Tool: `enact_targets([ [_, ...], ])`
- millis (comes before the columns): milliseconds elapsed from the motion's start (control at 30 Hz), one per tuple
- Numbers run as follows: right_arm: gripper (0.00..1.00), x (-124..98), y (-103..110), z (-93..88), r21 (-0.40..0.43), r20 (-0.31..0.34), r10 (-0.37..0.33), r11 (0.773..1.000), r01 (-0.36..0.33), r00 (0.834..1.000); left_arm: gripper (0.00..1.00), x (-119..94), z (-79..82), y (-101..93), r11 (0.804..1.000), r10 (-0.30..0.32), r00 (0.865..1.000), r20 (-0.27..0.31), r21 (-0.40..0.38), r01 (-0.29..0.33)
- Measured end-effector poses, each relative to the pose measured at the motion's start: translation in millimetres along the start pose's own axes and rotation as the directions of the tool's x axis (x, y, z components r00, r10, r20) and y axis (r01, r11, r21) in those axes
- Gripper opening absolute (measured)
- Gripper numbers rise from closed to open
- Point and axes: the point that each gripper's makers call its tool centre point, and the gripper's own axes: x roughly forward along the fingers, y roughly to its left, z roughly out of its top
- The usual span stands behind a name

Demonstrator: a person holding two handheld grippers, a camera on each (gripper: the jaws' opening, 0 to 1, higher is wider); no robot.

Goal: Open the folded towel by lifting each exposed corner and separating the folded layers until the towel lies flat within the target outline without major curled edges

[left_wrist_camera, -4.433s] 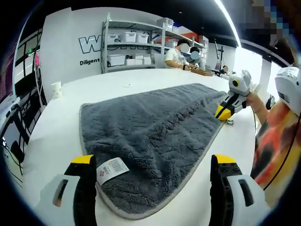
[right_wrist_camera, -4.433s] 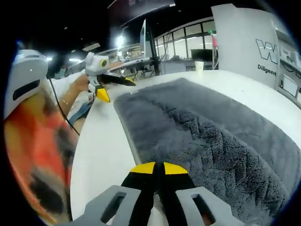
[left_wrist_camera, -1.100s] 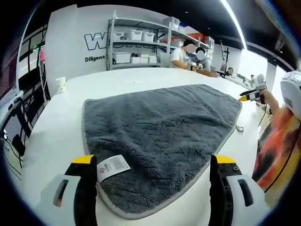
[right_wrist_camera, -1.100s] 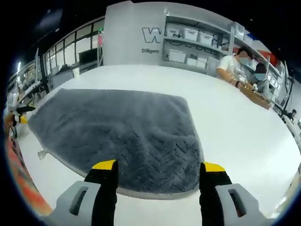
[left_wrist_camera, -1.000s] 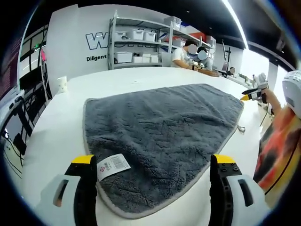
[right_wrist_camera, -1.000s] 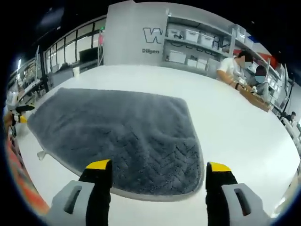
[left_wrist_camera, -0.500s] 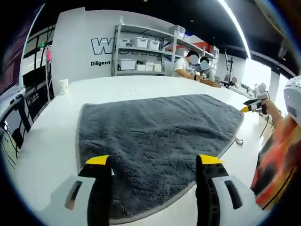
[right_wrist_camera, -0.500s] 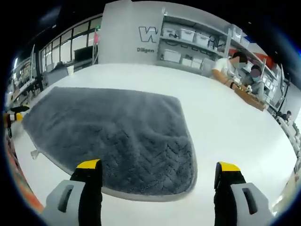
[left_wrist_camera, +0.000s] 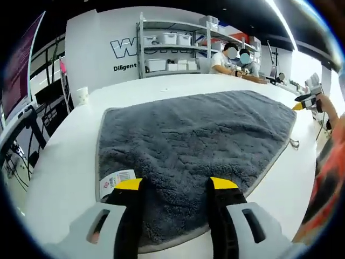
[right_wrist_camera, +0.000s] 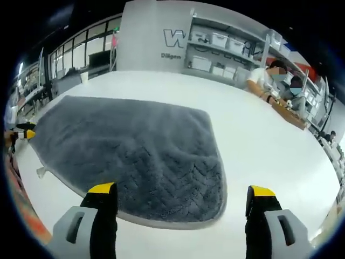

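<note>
On the white counter [right_wrist_camera: 280, 145] the towel [right_wrist_camera: 135, 151] now seems fully flat; your left gripper [left_wrist_camera: 175, 186] has narrowed over its near edge, your right gripper [right_wrist_camera: 182, 195] spread wide.

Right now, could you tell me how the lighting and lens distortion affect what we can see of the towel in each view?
Left gripper view: even overhead light, the grey towel sharp and its white label legible as a barcode tag; the fisheye bows the table edge, and the person's sleeve at right is smeared. Right gripper view: soft light, towel pile crisp near the jaws, shelving curved, left margin blurred.
</note>
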Motion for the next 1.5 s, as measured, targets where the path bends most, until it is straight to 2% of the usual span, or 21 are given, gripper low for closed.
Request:
enact_targets([
  [167, 0.99, -1, 0, -2.9, -0.013, -0.016, -0.006, 1.000, 0.006, 1.000, 0.42, -6, -3.1, 1.5, 1.000, -0.025, 1.000, -0.007, 0.011, 0.025],
  [433, 0.99, -3, 1, -6.8, -0.016, -0.027, -0.008, 1.000, 0.008, 1.000, 0.43, -7, -3.5, 1.0, 0.999, -0.035, 0.999, -0.009, 0.013, 0.036],
  [500, 0.99, -4, 2, -6.4, -0.013, -0.025, -0.004, 1.000, 0.004, 1.000, 0.49, -8, -1.3, -0.8, 0.999, -0.054, 0.999, -0.007, -0.008, 0.054],
  [633, 0.99, -6, 2, -5.9, -0.011, -0.023, 0.000, 1.000, 0.000, 1.000, 0.79, -12, 6.2, -5.9, 0.996, -0.080, 0.997, 0.014, -0.041, 0.081],
  [667, 0.99, -6, 2, -5.8, -0.012, -0.023, -0.001, 1.000, 0.001, 1.000, 0.83, -15, 10.2, -6.6, 0.996, -0.080, 0.996, 0.026, -0.049, 0.081],
  [800, 0.99, -6, 5, -5.6, -0.029, -0.024, 0.008, 1.000, -0.009, 1.000, 0.86, -22, 27.5, -0.6, 0.989, -0.064, 0.991, 0.117, -0.126, 0.079],
  [900, 0.99, -7, 4, -2.8, -0.043, -0.011, -0.001, 0.999, 0.001, 1.000, 0.92, -25, 27.8, 9.3, 0.980, -0.050, 0.989, 0.140, -0.185, 0.076],
  [967, 0.99, -8, 6, 0.2, -0.033, 0.007, 0.014, 0.999, -0.013, 1.000, 0.98, -28, 27.8, 14.1, 0.979, -0.036, 0.988, 0.152, -0.195, 0.066],
  [1100, 0.99, -8, 12, 1.4, -0.028, 0.016, 0.043, 0.999, -0.042, 0.999, 1.00, -31, 18.9, 15.7, 0.985, -0.027, 0.995, 0.100, -0.166, 0.043],
  [1300, 0.99, -5, 20, 1.0, -0.035, 0.006, 0.063, 0.997, -0.062, 0.998, 1.00, -31, 14.9, 19.0, 0.985, -0.012, 0.996, 0.090, -0.172, 0.027],
  [1500, 0.99, -1, 30, 5.7, -0.055, 0.019, 0.092, 0.994, -0.091, 0.996, 1.00, -33, 8.5, 23.0, 0.990, 0.012, 0.999, 0.048, -0.144, -0.005],
])
